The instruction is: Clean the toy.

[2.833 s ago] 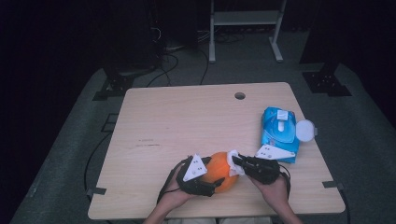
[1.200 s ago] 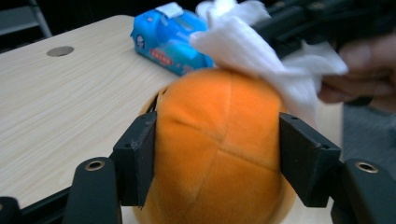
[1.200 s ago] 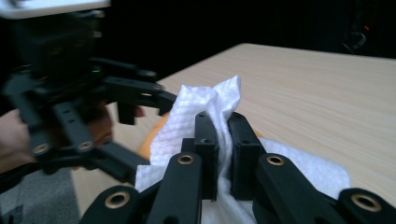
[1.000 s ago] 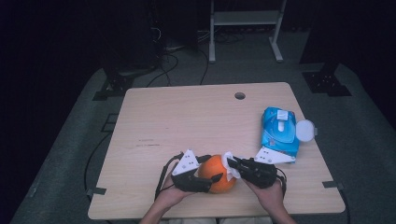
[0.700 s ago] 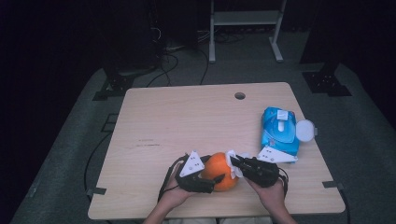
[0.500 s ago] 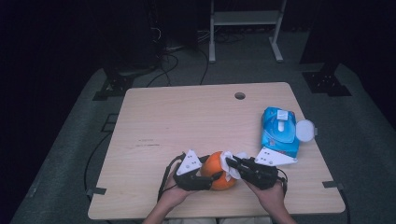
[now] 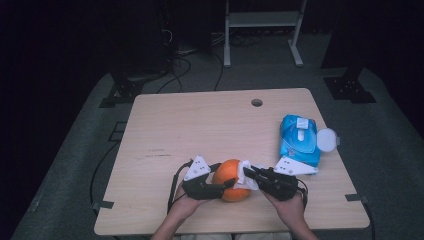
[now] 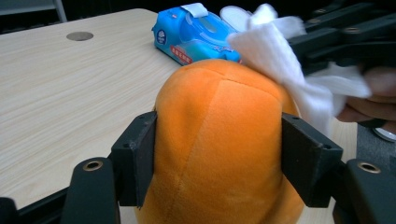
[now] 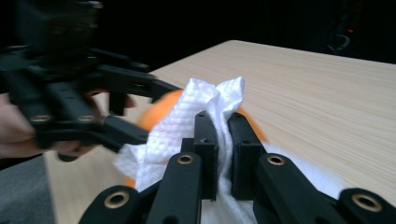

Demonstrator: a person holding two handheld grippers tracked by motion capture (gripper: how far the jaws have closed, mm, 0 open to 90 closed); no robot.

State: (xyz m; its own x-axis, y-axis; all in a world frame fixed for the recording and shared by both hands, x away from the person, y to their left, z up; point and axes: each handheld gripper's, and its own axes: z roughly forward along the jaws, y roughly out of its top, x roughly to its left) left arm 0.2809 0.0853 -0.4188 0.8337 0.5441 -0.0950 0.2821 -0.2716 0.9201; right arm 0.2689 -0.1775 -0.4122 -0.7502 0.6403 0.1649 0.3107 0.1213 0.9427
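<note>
An orange plush ball (image 7: pixel 231 179) sits near the table's front edge, between both hands. My left gripper (image 7: pixel 225 184) comes in from the left. In the left gripper view its pads (image 8: pixel 135 158) press on both sides of the plush ball (image 8: pixel 219 140); the jaws have just been opening a little, with the ball still between them. My right gripper (image 7: pixel 248 173) is shut on a crumpled white wipe (image 7: pixel 246 179) and holds it against the ball's upper right side. In the right gripper view the wipe (image 9: pixel 196 102) bulges out above the closed jaws.
A blue pack of wipes (image 7: pixel 299 140) lies at the table's right side, its round white lid (image 7: pixel 326 140) flipped open. A cable hole (image 7: pixel 257 102) is near the far edge. The wooden table (image 7: pixel 200 125) is bare to the left and behind the hands.
The left gripper has shifted slightly on the plush ball while the ball stays in place. The right gripper with the wipe has barely moved against the ball.
</note>
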